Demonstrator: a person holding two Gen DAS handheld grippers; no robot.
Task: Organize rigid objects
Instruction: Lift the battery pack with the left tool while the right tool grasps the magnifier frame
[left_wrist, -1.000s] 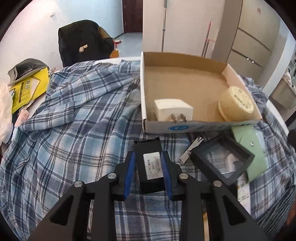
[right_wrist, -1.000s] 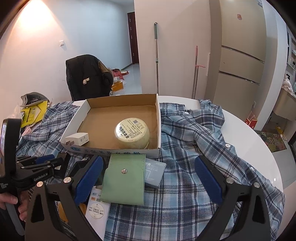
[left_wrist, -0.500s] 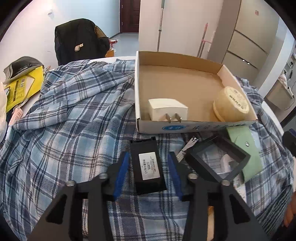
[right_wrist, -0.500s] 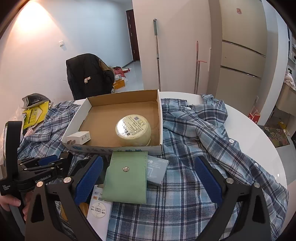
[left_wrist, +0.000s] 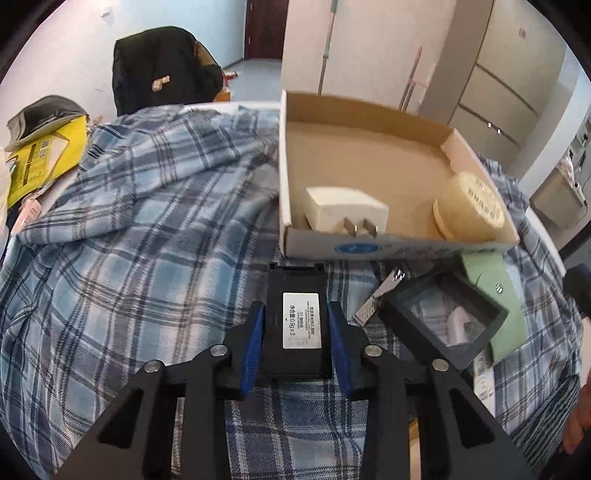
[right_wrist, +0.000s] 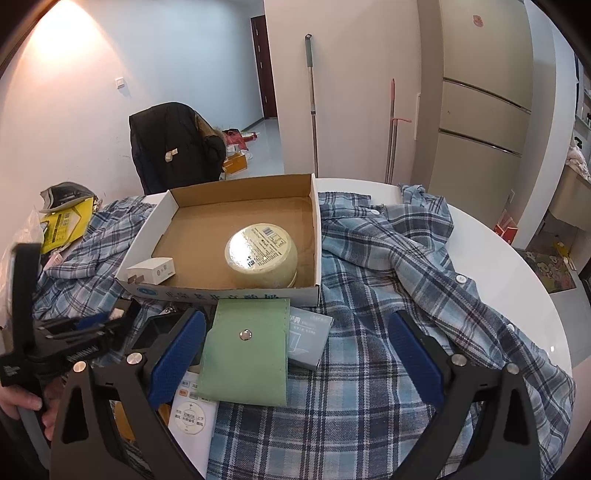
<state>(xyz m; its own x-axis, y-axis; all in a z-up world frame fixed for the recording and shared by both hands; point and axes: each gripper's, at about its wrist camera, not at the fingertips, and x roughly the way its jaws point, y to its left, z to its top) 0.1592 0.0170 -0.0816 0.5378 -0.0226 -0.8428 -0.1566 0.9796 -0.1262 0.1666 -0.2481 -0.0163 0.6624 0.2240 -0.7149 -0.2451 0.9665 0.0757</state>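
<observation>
A black box with a white label (left_wrist: 295, 284) lies on the plaid shirt (left_wrist: 147, 258), just in front of the cardboard tray (left_wrist: 369, 110). My left gripper (left_wrist: 295, 312) straddles it and its jaws are closing, the blue pads (left_wrist: 255, 339) close against its sides without a clear squeeze. The tray holds a white plug adapter (left_wrist: 343, 210) and a round yellow tub (left_wrist: 469, 210). My right gripper (right_wrist: 295, 354) hangs wide open over a green pouch (right_wrist: 247, 350) and a grey box (right_wrist: 308, 343), gripping nothing.
A black-framed clear case (left_wrist: 443, 321) and a metal clipper (left_wrist: 380, 295) lie right of the black box. A white remote (right_wrist: 192, 417) pokes out under the pouch. Yellow packaging (left_wrist: 40, 162) sits far left. A hand (right_wrist: 22, 402) holds the left gripper's handle.
The left jaws let go of the black box and opened, then came back in around it, with the box now deeper between the fingers. The right gripper stayed put.
</observation>
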